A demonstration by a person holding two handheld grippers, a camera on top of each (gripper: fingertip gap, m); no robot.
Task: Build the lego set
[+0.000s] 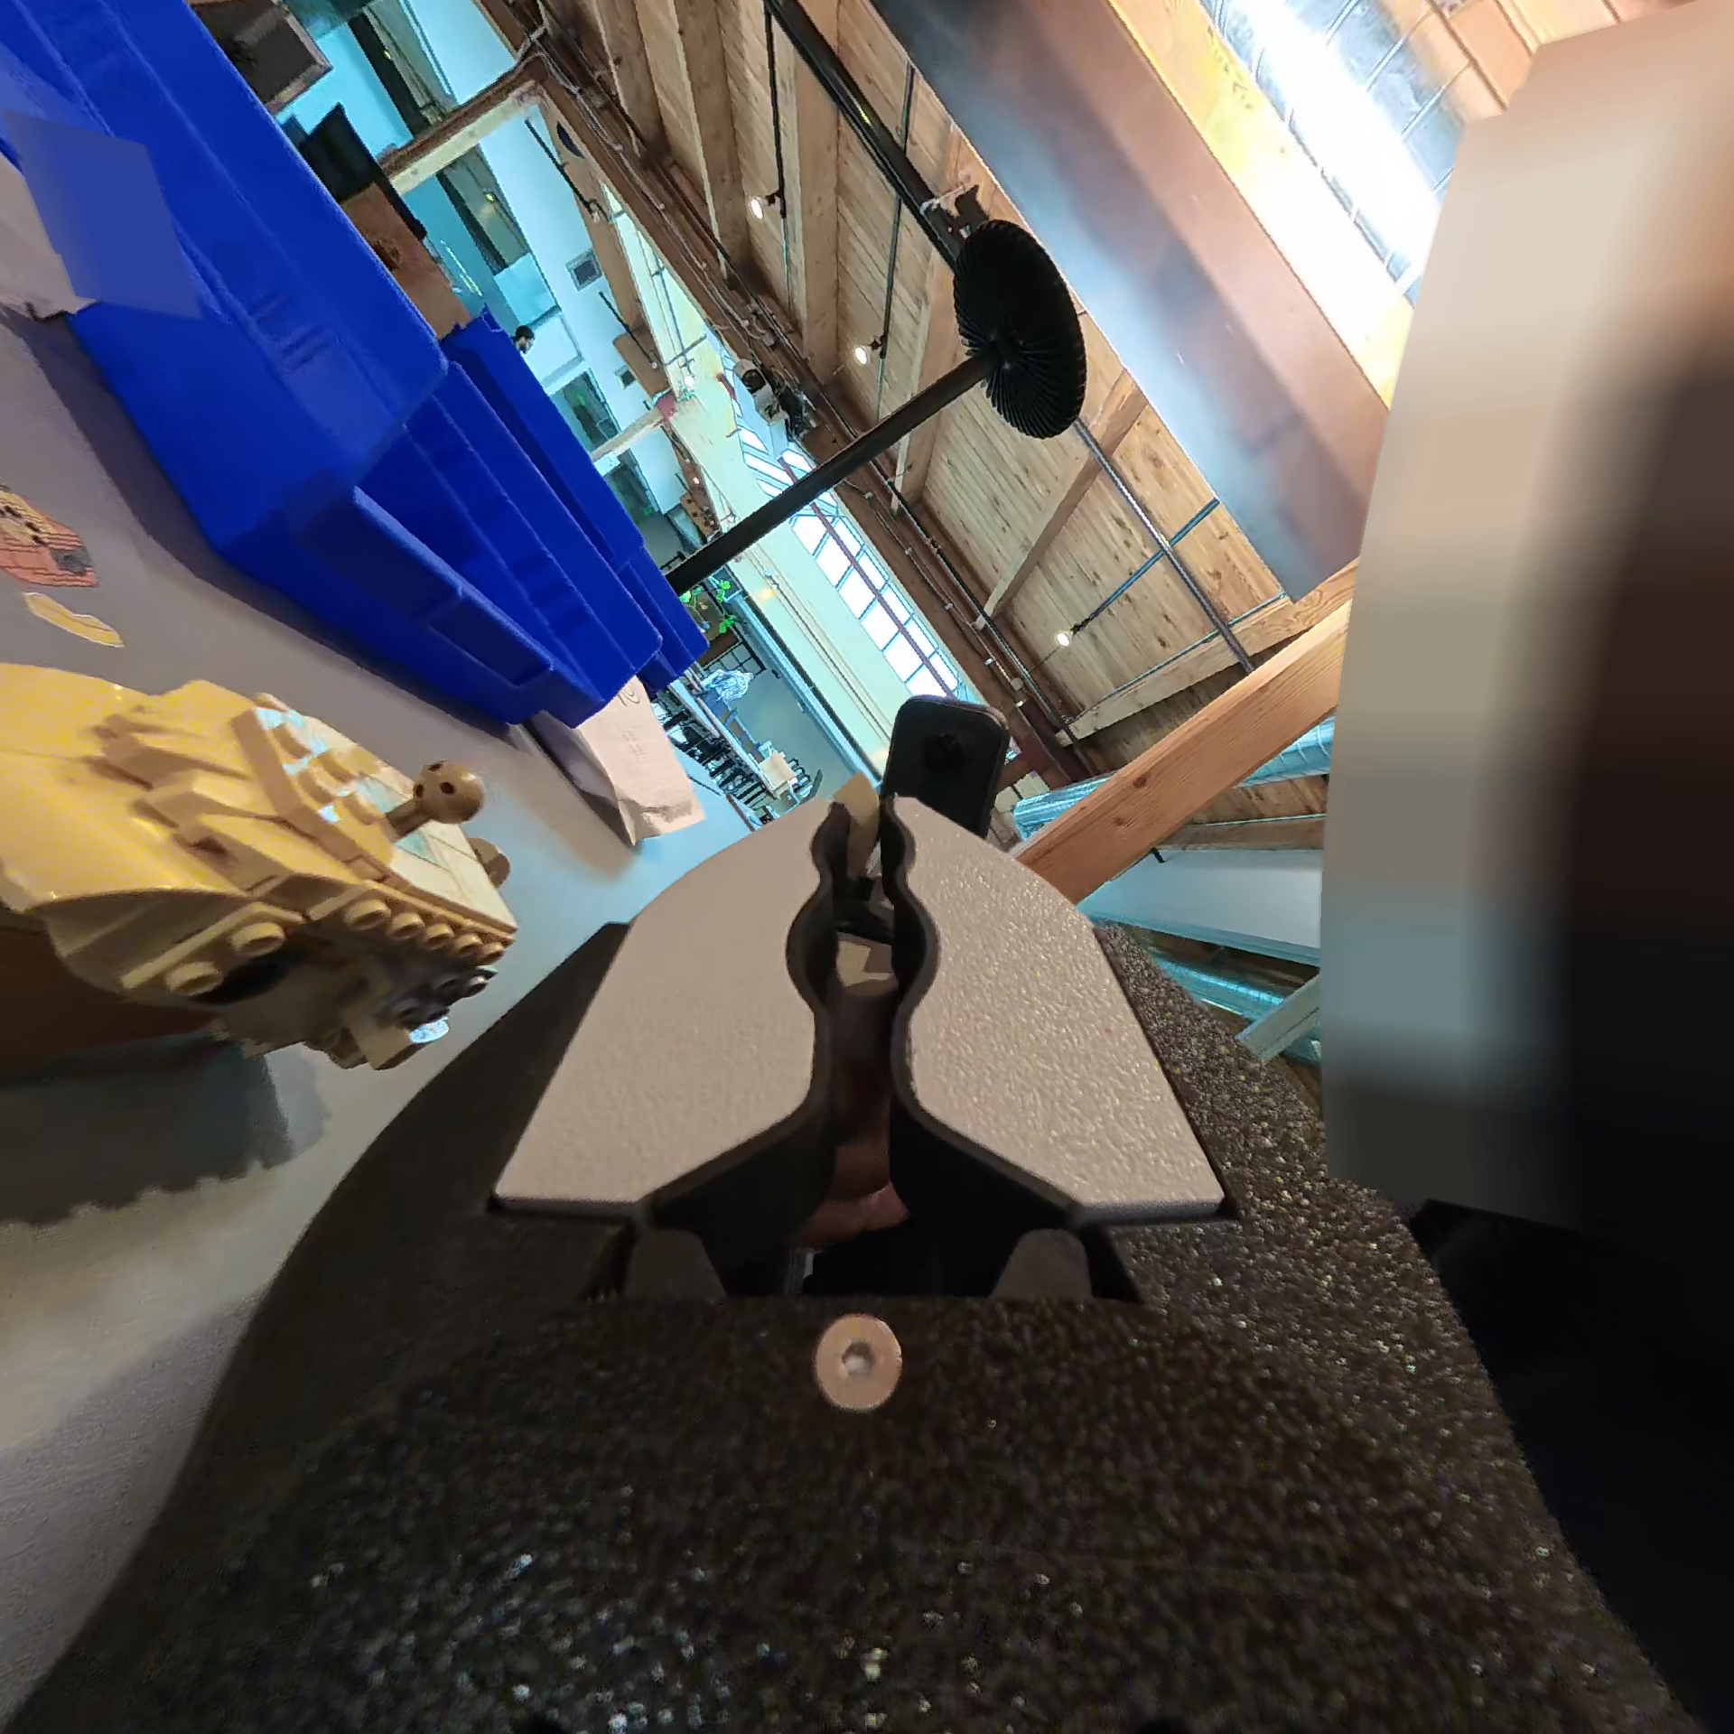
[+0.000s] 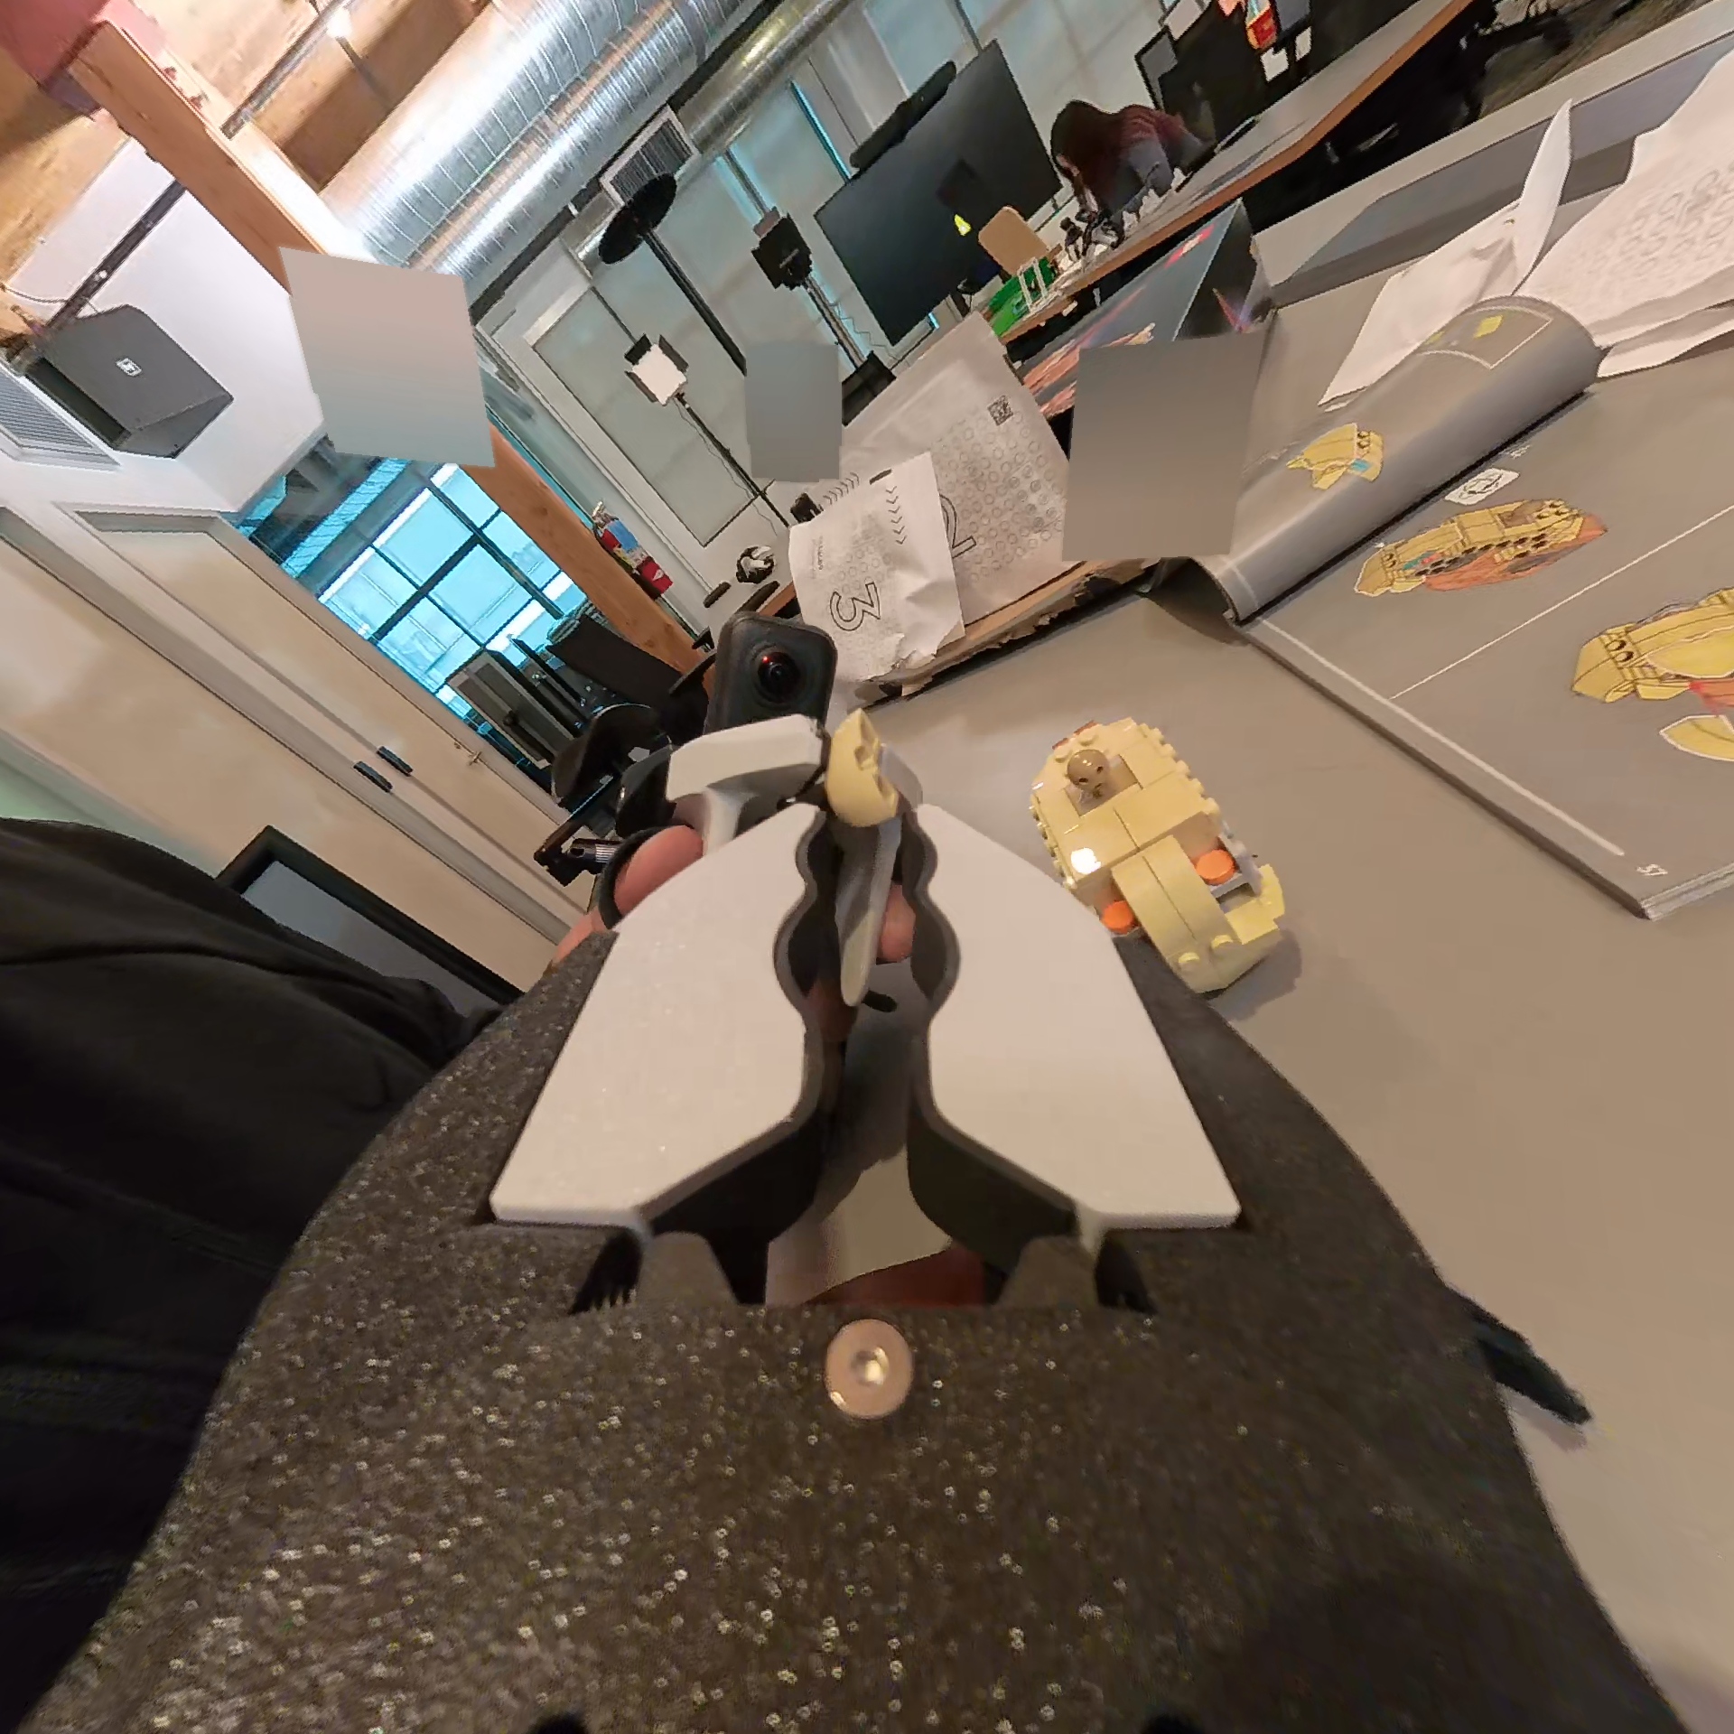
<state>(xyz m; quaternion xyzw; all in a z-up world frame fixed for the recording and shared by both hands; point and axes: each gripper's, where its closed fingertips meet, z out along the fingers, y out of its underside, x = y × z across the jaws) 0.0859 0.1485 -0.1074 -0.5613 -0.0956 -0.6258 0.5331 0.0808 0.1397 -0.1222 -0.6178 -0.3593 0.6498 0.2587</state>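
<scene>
My left gripper (image 1: 863,816) is shut on a small tan rounded brick (image 1: 856,814), which I see edge-on between its fingertips. In the right wrist view this brick (image 2: 859,769) shows its hollow underside, held up in the air by the left gripper's grey fingers (image 2: 741,760). My right gripper (image 2: 868,835) is narrowed just under the brick, around its lower edge and one left finger. I cannot tell whether its pads press on the brick. A tan brick model (image 2: 1154,844) stands on the grey table (image 2: 1220,1173) to the right; it also shows in the left wrist view (image 1: 235,863).
Blue bins (image 1: 281,328) stand behind the model. An open instruction booklet (image 2: 1454,610) lies at the right, with white paper bags (image 2: 873,582) beyond. The right gripper's black camera (image 1: 943,751) is close ahead. A person sits at a far desk (image 2: 1117,150). Only a small space, under 4 cm, lies between the two pairs of fingers.
</scene>
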